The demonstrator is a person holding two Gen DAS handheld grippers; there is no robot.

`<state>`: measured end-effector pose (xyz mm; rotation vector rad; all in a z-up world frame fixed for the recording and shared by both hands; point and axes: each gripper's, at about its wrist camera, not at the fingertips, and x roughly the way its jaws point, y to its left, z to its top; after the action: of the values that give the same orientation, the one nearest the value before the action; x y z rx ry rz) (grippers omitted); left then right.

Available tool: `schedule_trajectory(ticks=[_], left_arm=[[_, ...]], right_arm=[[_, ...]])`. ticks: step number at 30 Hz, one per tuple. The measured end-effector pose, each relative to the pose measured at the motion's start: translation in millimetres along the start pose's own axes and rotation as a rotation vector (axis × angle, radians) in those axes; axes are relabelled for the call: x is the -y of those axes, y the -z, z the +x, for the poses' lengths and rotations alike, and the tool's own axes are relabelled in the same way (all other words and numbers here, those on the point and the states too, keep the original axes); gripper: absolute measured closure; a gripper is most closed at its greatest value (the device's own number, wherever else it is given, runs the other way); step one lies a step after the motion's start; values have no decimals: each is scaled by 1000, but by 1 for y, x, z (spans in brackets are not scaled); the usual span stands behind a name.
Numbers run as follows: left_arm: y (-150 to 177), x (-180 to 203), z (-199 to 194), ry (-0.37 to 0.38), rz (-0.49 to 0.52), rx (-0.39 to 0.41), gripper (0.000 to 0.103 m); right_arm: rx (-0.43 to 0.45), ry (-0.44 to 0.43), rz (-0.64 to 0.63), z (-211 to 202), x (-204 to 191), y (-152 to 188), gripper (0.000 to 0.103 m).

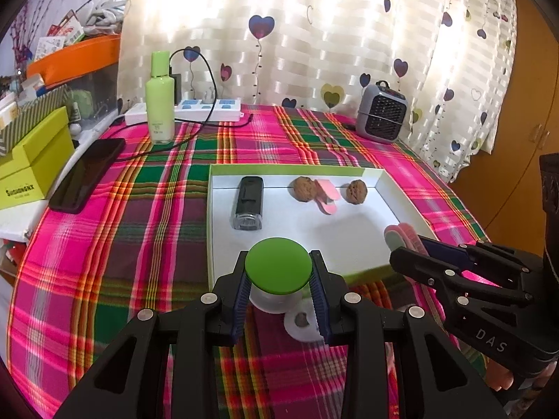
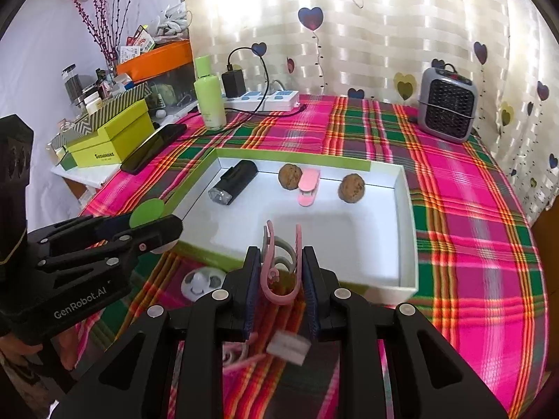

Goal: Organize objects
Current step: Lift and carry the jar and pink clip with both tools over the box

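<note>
Left claw (image 1: 279, 279) clamps an upright green-lidded jar (image 1: 278, 266) at the white tray's (image 1: 391, 206) near edge; right claw (image 2: 281, 272) grips a pink clip (image 2: 279, 265), long axis pointing trayward, its rear hidden.

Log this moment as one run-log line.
left gripper: shut on green-lidded jar | right gripper: shut on pink coiled cable | both at white tray near edge

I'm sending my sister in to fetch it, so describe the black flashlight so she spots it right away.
Find the shallow white box with the green rim on the plaid tablecloth. Along its far wall lie two walnuts and a pink clip; the flashlight lies left of them, near the far left corner. It is the only black item inside, a stubby cylinder with a clear lens.
</note>
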<state>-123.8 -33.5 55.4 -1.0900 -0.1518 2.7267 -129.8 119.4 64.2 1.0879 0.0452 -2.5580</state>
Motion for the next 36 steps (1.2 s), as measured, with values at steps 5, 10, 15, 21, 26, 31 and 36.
schedule_trajectory(ticks=[5,10,15,21,26,31,36], left_arm=[[-10,-5,14,-3,2,-3,73],[-19,-8,27,-4,-3,-9,73],[-23,-12,41,-5,-11,-18,73],[-23,-15,53,-15,-15,-38,73],[-22,-16,58,-25,-8,-44,73],[-21,-15,60,-25,-2,-43,73],[-20,-13,59,-14,4,-50,73]], right_arm=[[-16,-6,-8,17,1,-10,79],[-19,-19,0,31,4,-21,79],[-30,-23,-16,43,4,-28,79],[-52,-34,-14,59,8,-33,79],[-67,-42,-23,67,9,-35,79],[-81,-48,-41,74,6,-36,79],[-101,-57,-61,81,4,-36,79]])
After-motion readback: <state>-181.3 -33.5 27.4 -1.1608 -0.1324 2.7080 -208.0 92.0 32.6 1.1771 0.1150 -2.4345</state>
